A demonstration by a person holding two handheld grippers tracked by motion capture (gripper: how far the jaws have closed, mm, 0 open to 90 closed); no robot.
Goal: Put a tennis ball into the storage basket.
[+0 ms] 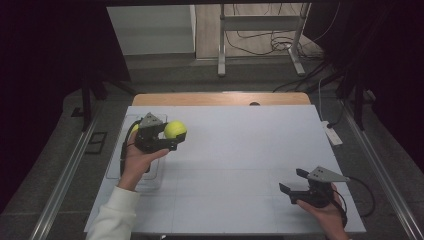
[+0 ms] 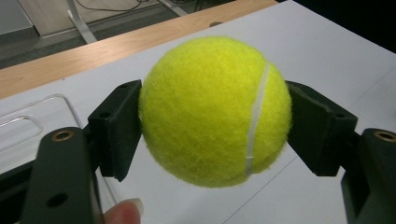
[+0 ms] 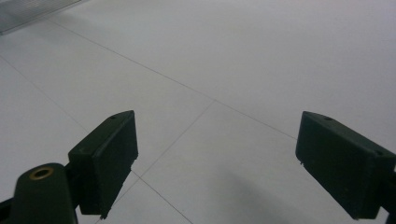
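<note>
Tennis ball [image 2: 215,109], white seam toward right jaw

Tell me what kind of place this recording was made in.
Probably a lab or studio set up for recording, not a home. A white gridded table stands between dark curtains, with loose cables on the floor by a metal stand. The left gripper holds a tennis ball.

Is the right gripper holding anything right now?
No, the right gripper has its jaws spread wide with bare white table between them.
</note>
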